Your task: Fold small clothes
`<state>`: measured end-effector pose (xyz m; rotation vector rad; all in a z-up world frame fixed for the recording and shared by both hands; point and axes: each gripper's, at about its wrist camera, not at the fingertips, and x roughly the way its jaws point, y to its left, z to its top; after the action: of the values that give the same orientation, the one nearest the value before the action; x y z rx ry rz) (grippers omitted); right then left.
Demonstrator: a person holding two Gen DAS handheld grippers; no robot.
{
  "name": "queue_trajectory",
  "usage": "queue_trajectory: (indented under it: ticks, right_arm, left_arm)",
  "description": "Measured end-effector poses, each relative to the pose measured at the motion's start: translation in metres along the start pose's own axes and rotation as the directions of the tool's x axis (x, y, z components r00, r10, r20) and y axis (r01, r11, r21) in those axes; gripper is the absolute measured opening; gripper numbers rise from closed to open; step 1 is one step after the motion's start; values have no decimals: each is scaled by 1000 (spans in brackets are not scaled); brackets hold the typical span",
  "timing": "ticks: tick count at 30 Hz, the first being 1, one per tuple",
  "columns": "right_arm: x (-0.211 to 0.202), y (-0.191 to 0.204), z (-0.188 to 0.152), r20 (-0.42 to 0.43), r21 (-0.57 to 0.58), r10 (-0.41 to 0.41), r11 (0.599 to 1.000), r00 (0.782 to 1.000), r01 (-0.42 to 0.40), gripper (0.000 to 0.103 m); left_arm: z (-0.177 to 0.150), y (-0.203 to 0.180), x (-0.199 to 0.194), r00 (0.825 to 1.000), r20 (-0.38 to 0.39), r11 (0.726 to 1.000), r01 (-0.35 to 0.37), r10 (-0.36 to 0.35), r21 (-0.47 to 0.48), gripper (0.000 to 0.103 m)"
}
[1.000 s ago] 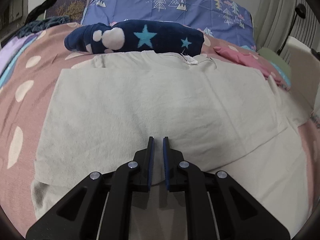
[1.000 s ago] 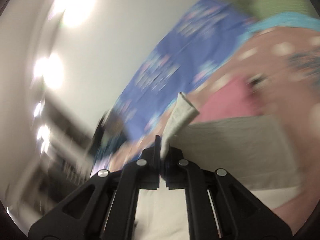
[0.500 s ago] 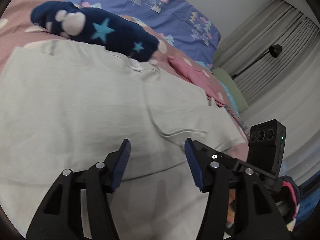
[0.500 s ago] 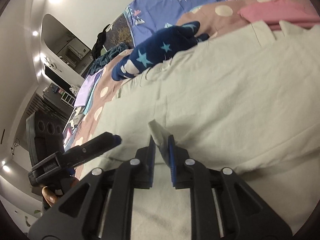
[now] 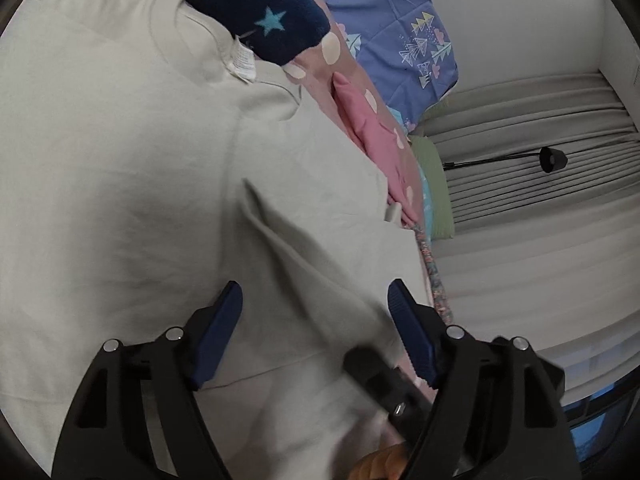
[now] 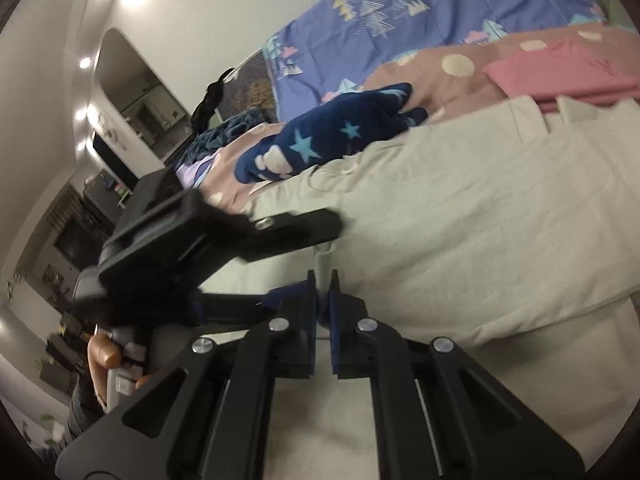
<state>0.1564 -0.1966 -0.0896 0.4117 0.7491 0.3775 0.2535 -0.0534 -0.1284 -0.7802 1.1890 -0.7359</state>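
Observation:
A pale beige T-shirt [image 5: 120,184] lies spread on the bed, its neck label toward the pillows; it also shows in the right wrist view [image 6: 480,216]. A folded-over flap [image 5: 312,248] of it makes a raised crease. My left gripper [image 5: 316,304] is open, its blue pads either side of that crease, just above the cloth. My right gripper [image 6: 323,280] is shut on a corner of the shirt [image 6: 323,258]. The left gripper's body [image 6: 192,240] sits close to the left of the right one.
A navy star-patterned fleece [image 5: 248,4] lies by the shirt's collar. A pink folded garment [image 5: 372,128] lies by the shirt's far side. A blue tree-print pillow [image 5: 396,28] is behind. Curtains and a black lamp [image 5: 552,158] stand beyond the bed edge.
My left gripper opened and swung right toward the shirt's right flap. My right gripper carried its pinched corner of the shirt down and across onto the shirt, close beside the left gripper.

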Motion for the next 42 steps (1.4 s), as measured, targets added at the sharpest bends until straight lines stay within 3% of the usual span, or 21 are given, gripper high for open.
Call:
queue_trajectory:
  ticks: [1, 2, 3, 6, 8, 10, 14, 15, 17, 19, 24, 27, 34, 35, 37, 40, 42]
  right_arm:
    - [0, 5, -3, -6, -30, -6, 1000, 1000, 5, 5]
    - [2, 8, -4, -14, -43, -14, 999, 1000, 14, 6]
    - [2, 8, -6, -18, -50, -30, 998, 999, 29, 10]
    - [-11, -3, -6, -22, -28, 6, 1000, 1000, -6, 13]
    - [-21, -14, -6, -22, -38, 2, 999, 1000, -3, 13]
    - [-29, -32, -5, -7, -25, -75, 997, 997, 75, 13]
    - [-31, -82, -5, -4, 161, -252, 955, 968, 249, 13]
    - [-28, -91, -8, -26, 192, -263, 945, 964, 263, 5]
    - [-28, -103, -11, -31, 253, -226, 940, 974, 227, 2]
    - [-28, -101, -12, -28, 244, -233, 941, 972, 233, 2]
    - [-28, -91, -14, -31, 206, -274, 939, 961, 274, 2]
    - [-26, -91, -15, -31, 204, -277, 939, 960, 277, 2]
    - [-28, -91, -16, -34, 197, -278, 940, 960, 279, 2]
    - [-28, -91, -16, -35, 197, -276, 940, 960, 278, 2]
    - [-30, -91, -16, -40, 192, -273, 942, 961, 276, 2]
    - [-38, -89, -18, -49, 172, -295, 939, 954, 299, 2]
    - [-46, -86, -20, -61, 152, -316, 935, 947, 321, 2]
  left_arm:
    - [1, -2, 3, 1000, 3, 1000, 4, -4, 4, 39]
    - [2, -6, 8, 1000, -2, 1000, 7, -6, 16, 17]
    - [3, -11, 12, 1000, -11, 999, -10, 11, 32, 2]
    - [4, -35, 1, 994, 67, 983, -96, 86, 159, 2]
    - [8, -55, -15, 990, 119, 969, -108, 83, 224, 2]
    - [16, -70, -32, 986, 158, 959, -100, 59, 265, 2]
    - [27, -94, -67, 973, 225, 938, -120, 47, 326, 2]
    - [27, -97, -78, 967, 248, 927, -144, 57, 347, 2]
    - [27, -97, -103, 949, 305, 903, -202, 84, 379, 2]
    - [26, -93, -128, 926, 363, 887, -255, 109, 384, 2]
    - [25, -57, -193, 860, 484, 882, -344, 160, 321, 2]
    - [25, -27, -208, 836, 500, 878, -396, 225, 268, 3]
    - [31, 42, -192, 828, 420, 859, -479, 373, 182, 6]
    - [31, 50, -189, 819, 414, 851, -497, 397, 167, 9]
    - [29, 68, -187, 792, 403, 825, -548, 460, 136, 28]
    - [21, 84, -188, 739, 411, 773, -623, 533, 118, 34]
    - [16, 87, -192, 724, 423, 756, -642, 544, 126, 36]
